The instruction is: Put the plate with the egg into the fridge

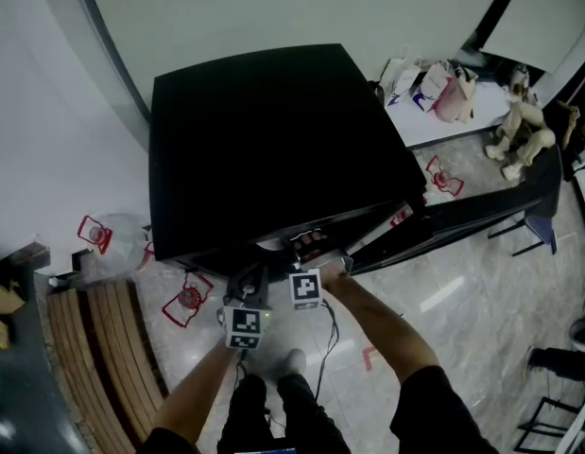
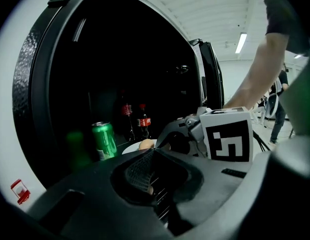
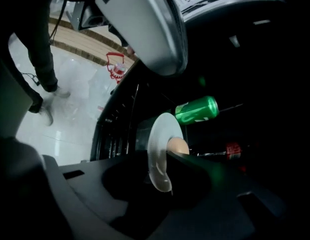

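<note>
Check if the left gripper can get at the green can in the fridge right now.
Probably yes: the left gripper faces the open fridge, the green can stands upright inside with nothing in front of it, and the plate and right gripper lie to its right.

- My left claw points forward, jaws together.
- My right claw sits just beside it, jaws slightly apart.
- My left forearm and right forearm stretch ahead.
</note>
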